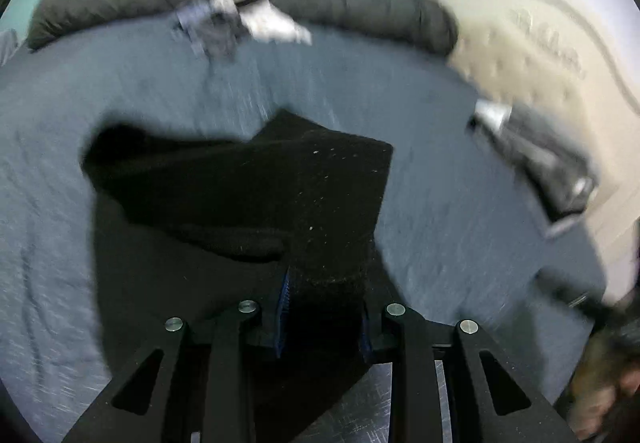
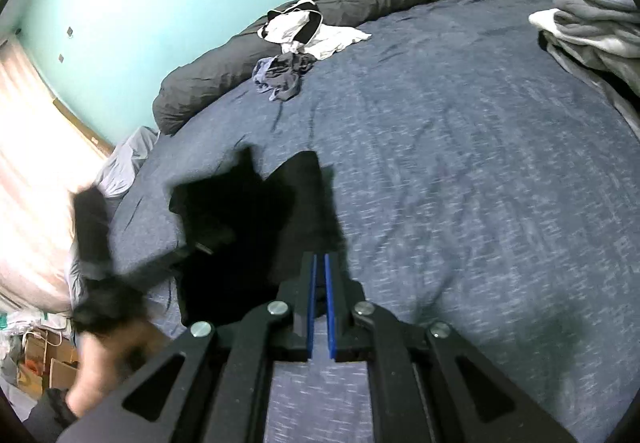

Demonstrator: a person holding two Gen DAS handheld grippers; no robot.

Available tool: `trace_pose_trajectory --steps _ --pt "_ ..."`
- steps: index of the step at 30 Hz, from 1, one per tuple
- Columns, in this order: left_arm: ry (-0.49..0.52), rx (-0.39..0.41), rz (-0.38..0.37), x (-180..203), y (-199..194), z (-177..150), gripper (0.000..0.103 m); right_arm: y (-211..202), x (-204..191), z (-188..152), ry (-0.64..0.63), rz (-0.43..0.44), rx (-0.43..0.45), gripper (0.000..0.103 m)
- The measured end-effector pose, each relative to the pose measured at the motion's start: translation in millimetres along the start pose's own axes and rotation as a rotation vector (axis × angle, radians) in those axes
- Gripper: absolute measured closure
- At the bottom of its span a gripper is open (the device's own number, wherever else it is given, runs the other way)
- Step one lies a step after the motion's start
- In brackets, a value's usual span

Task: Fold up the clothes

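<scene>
The left tongs (image 1: pixel 324 307) gripped a fold of the black garment (image 1: pixel 248 195), which lay half-doubled on the blue bed (image 1: pixel 440 183). The right tongs (image 2: pixel 320 283) were closed with nothing between them, just beside it. Folding seemed barely begun, though blur hid details; a crumpled clothes pile (image 2: pixel 296 43) waited untouched.
</scene>
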State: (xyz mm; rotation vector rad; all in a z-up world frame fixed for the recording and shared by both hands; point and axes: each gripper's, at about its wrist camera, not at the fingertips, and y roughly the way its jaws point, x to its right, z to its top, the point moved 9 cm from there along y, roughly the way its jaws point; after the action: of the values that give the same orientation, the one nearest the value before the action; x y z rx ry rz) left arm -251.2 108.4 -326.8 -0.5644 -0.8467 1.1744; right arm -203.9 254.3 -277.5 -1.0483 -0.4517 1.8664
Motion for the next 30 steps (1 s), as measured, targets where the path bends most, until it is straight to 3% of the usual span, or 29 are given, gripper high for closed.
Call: trace_pose_trajectory --steps 1,3,4,9,12,15,20,23,25,30 --pt "0.014 -0.003 0.009 3 3 -4 0.073 -2 3 1 -0.001 -0.001 0.0 0.099" --pt "0.021 0.004 -0.003 8 -2 -4 0.055 -5 8 2 -0.003 -0.004 0.0 0.099" --pt "0.019 0.0 -0.025 10 -6 -3 0.052 -4 9 3 0.0 -0.006 0.0 0.099" --pt "0.026 0.058 -0.093 14 -51 9 0.049 -1 3 7 0.012 0.011 0.001 0.099" --pt "-0.028 0.153 -0.116 -5 -89 19 0.036 1 -13 9 -0.024 0.024 0.0 0.099" --pt "-0.091 0.208 -0.141 -29 -115 25 0.034 5 -26 11 -0.031 0.034 -0.005 0.098" --pt "-0.214 0.209 -0.047 -96 -117 1 0.034 19 -58 13 -0.077 0.064 -0.027 0.097" --pt "-0.276 0.186 -0.032 -122 -105 -15 0.034 31 -83 24 -0.13 0.068 -0.028 0.077" --pt "-0.273 0.173 -0.012 -130 -99 -23 0.034 40 -93 33 -0.145 0.059 -0.026 0.053" --pt "-0.282 0.134 0.0 -139 -81 -36 0.034 78 -104 47 -0.189 0.0 -0.089 0.049"
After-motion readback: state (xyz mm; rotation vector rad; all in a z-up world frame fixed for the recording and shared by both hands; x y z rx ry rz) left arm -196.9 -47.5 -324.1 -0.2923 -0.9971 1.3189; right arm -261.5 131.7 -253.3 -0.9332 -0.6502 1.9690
